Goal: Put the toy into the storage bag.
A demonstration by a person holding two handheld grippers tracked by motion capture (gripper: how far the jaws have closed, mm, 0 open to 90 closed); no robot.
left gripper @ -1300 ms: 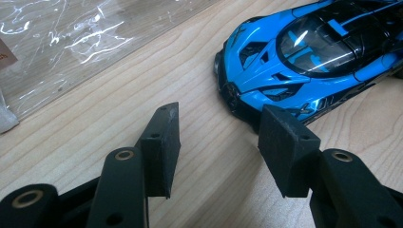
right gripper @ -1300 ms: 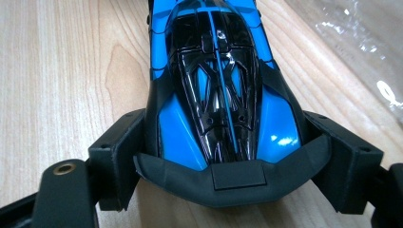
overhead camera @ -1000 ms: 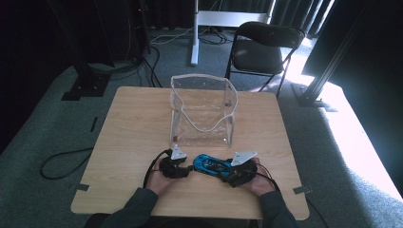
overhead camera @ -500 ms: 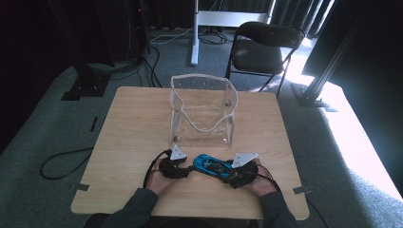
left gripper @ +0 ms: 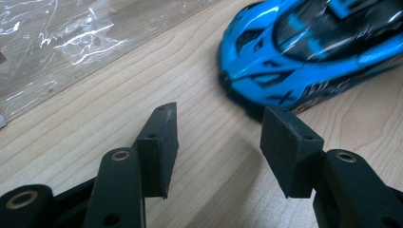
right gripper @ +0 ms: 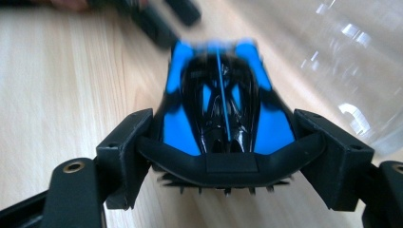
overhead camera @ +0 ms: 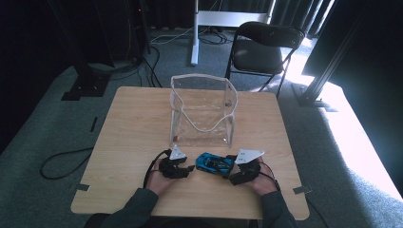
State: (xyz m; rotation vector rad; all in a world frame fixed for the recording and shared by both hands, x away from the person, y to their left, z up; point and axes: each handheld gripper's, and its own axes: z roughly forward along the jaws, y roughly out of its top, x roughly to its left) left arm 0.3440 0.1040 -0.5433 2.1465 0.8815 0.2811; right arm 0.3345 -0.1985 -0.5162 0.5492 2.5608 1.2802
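Little has shifted over the last second — the right gripper (right gripper: 223, 156) still brackets the blue toy car's (right gripper: 221, 109) rear wing between both jaws, apparently gripping it, while the left gripper (left gripper: 216, 142) gapes empty just short of its nose — so lifting toward the clear pouch (overhead camera: 202, 111) seems imminent.

toy car (overhead camera: 213, 163) on the table (overhead camera: 128, 123), between left gripper (overhead camera: 188, 169) and right gripper (overhead camera: 230, 173), bag (overhead camera: 202, 111) behind it

We note high view overhead from the table's (overhead camera: 142, 118) near edge facing forward, both gripper views low and close, sharing the blue toy car (overhead camera: 214, 163) between them.
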